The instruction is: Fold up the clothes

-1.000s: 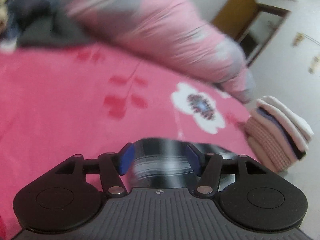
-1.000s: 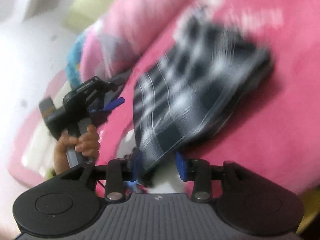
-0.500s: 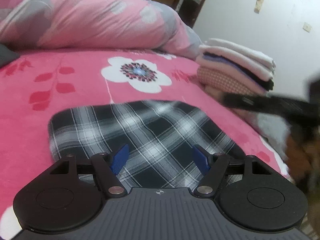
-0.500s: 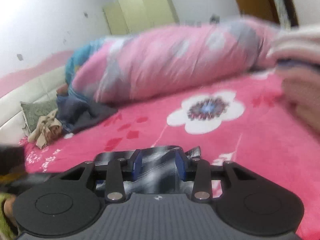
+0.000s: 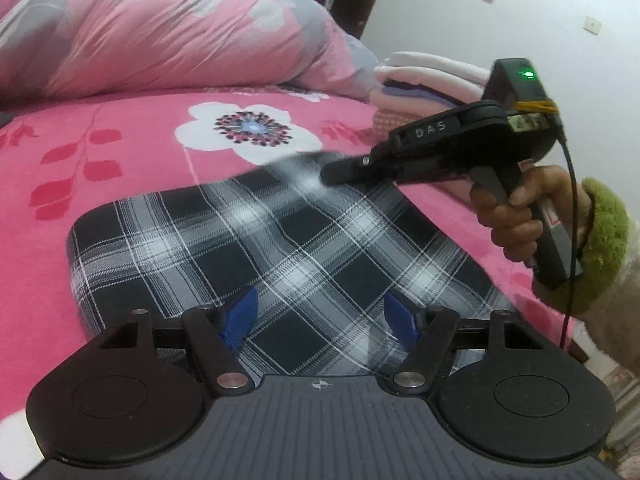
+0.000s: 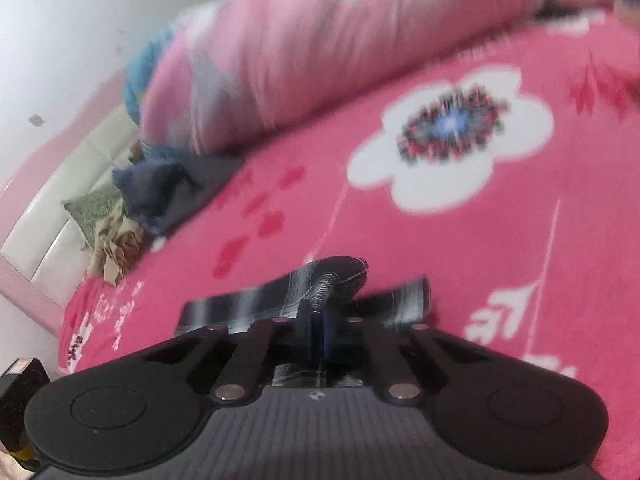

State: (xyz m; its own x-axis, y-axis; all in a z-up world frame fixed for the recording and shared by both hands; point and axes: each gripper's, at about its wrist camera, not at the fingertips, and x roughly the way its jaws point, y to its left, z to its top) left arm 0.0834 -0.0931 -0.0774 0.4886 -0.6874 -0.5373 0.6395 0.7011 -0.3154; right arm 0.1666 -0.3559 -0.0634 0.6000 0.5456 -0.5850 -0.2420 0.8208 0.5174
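Left wrist view: the left gripper (image 5: 318, 314) was held wide over the plaid garment (image 5: 256, 248); its corner was pinched by the right gripper (image 6: 318, 320).

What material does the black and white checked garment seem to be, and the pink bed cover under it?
The checked garment looks like thin woven cloth, perhaps cotton flannel: fine thread lines show, matte. The bed cover looks like soft fleece or plush, slightly fuzzy, with printed flowers.
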